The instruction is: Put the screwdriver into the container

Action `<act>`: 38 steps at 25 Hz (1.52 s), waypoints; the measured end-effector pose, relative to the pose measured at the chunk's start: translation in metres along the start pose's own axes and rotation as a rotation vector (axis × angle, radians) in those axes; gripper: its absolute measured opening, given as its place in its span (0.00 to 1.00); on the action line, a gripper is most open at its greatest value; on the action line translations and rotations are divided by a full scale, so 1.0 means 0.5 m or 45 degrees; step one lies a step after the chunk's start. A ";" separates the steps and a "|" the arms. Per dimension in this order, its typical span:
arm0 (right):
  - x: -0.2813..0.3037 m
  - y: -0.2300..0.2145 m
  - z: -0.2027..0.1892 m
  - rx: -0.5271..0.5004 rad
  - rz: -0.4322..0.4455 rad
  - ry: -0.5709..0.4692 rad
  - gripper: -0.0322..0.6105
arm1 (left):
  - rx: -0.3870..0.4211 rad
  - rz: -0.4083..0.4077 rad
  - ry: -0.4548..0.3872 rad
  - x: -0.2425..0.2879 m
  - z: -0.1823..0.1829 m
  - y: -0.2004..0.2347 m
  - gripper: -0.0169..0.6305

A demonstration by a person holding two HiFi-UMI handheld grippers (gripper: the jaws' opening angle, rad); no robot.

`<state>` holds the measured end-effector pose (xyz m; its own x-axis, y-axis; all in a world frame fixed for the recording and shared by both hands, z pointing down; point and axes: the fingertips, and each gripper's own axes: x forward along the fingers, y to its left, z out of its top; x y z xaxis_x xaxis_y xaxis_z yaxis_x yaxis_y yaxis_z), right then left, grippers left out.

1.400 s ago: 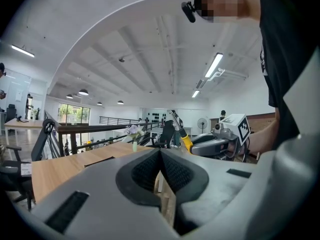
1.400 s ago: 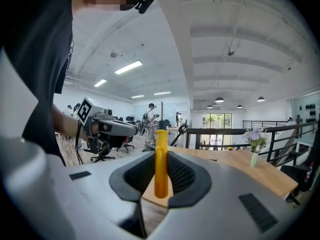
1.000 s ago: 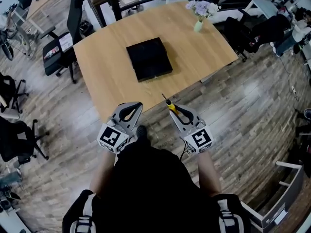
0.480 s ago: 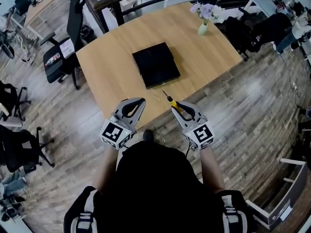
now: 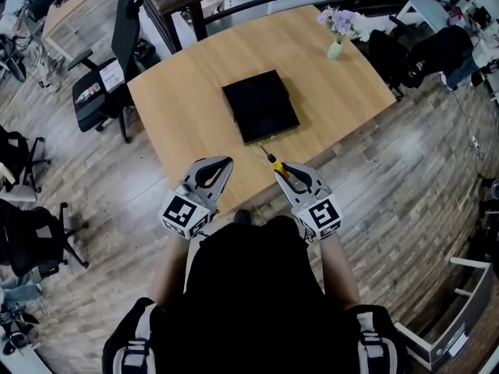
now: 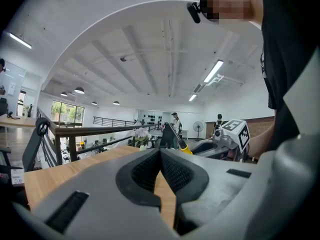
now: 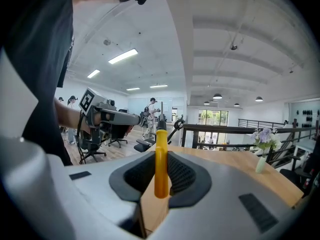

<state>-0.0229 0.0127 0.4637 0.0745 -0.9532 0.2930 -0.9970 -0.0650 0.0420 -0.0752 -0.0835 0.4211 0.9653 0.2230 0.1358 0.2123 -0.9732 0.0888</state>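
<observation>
At near edge of tabletop (image 5: pixel 179 107): 1 screwdriver (image 5: pixel 273 160), yellow handle clamped in right hand-held gripper (image 5: pixel 287 170), tip near black container (image 5: pixel 260 106). Likely light, rigid, smooth; handle grip suits. Left hand-held gripper (image 5: pixel 220 164): jaws together, empty.

No text, brand or nr. can be read. Left gripper (image 5: pixel 222 166) and right gripper (image 5: pixel 282 170) carry only black-white square markers (image 5: pixel 181 215), no letters. The sheet (image 5: pixel 114 75) on an office chair (image 5: pixel 125 22) has print, too small to read.
</observation>
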 end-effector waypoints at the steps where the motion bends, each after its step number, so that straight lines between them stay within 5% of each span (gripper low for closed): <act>1: 0.002 0.000 -0.006 0.000 0.006 0.006 0.18 | -0.002 0.009 0.004 -0.002 -0.003 0.002 0.06; 9: 0.037 -0.051 -0.022 0.028 0.083 0.004 0.18 | -0.012 0.149 0.039 -0.001 -0.008 0.033 0.06; 26: 0.164 -0.293 -0.035 -0.183 0.572 0.046 0.18 | -0.069 0.605 0.010 0.197 0.029 0.094 0.06; 38: 0.208 -0.310 -0.045 -0.300 0.889 0.038 0.18 | -0.104 0.928 0.001 0.212 0.028 0.085 0.06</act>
<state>0.1398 -0.0697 0.5094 -0.5717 -0.7408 0.3525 -0.7818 0.6222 0.0396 0.0381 -0.1021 0.4254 0.8569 -0.4794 0.1894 -0.4958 -0.8671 0.0487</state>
